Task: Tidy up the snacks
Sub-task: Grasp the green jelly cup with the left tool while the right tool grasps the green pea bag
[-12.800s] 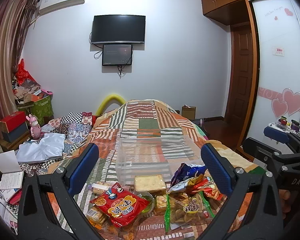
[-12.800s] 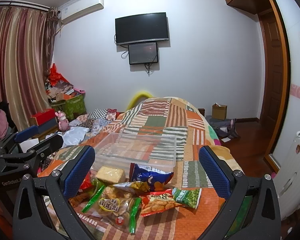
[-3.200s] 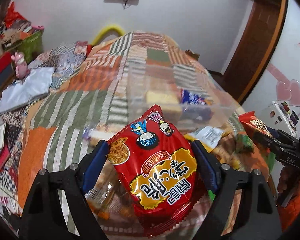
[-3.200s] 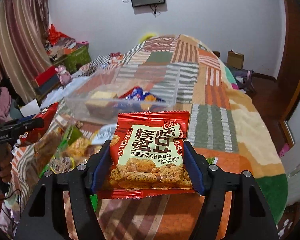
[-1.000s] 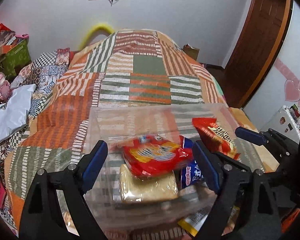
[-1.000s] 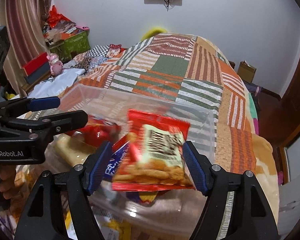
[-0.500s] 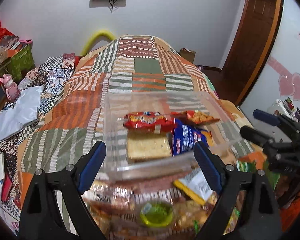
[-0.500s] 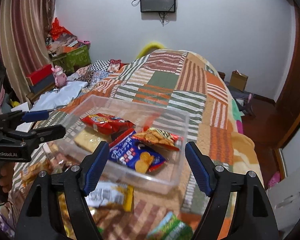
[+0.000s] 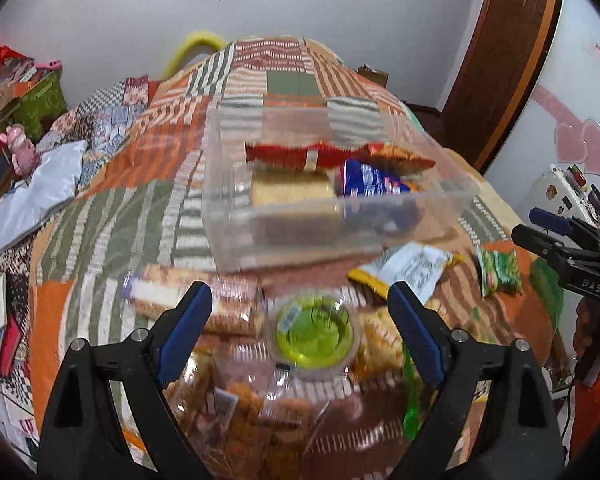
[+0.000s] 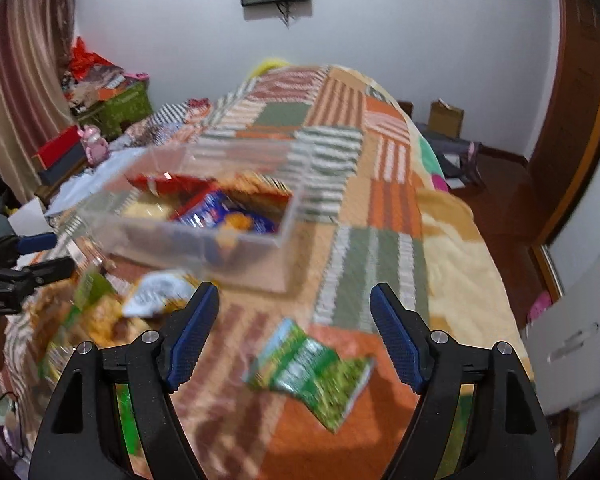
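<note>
Dropped both red packets into clear bin [image 9: 332, 216], upper centre. Left gripper [image 9: 300, 316] and right gripper [image 10: 294, 334] spread, empty, pulled back over loose snacks; green packet [image 10: 312, 376] likely next.

Empty wide-spread right tool [image 10: 294, 332] above green snack packet [image 10: 312, 372], clear bin [image 10: 204, 240] beyond.

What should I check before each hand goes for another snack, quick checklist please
1. Left tongs empty and open: ok.
2. Right tongs empty and open: ok.
3. Target under left tongs, the green jelly cup, sits between the fingers: ok.
4. Target for right tongs, the green pea packet, lies apart from the pile: ok.
5. Clear bin has room left: ok.
6. Jelly cup free of the packets around it: cannot tell, blurred.
</note>
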Tool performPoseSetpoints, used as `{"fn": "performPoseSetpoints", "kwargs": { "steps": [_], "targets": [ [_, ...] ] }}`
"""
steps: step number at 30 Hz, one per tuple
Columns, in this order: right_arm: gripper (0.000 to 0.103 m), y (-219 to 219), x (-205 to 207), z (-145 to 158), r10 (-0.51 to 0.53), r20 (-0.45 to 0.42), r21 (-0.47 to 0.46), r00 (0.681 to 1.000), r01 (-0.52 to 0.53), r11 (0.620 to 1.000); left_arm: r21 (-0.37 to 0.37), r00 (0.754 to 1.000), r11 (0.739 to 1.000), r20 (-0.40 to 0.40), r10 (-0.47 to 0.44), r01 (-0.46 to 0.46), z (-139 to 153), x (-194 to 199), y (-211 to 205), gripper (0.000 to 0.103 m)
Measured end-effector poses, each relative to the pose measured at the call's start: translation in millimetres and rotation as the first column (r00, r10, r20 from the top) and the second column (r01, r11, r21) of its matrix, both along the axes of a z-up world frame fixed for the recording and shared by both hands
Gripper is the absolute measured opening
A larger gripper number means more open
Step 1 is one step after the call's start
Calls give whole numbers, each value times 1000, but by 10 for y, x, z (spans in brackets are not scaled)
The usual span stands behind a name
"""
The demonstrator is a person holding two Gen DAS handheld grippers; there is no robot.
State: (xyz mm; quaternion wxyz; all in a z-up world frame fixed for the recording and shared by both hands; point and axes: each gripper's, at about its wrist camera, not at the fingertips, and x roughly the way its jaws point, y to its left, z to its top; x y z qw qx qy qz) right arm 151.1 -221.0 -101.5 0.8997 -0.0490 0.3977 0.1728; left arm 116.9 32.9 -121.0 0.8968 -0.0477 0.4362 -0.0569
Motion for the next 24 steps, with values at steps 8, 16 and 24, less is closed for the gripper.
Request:
{"fn": "performPoseSetpoints", "kwargs": {
  "steps": [8, 16, 24],
  "targets": [
    [76, -211, -16, -408, -52, -130, 31, 990, 57, 998, -34, 999, 999, -50, -8, 7, -215, -37, 1, 90],
    [76, -120, -59, -551, -43, -154, 27, 987, 48, 999, -56, 999, 998, -41, -31, 29, -264, -13, -40, 84],
    [75, -111, -82, -579, -43, -134, 47, 990, 49, 998, -88, 998, 996, -61, -30, 24, -364, 64, -4, 69]
  ]
}}
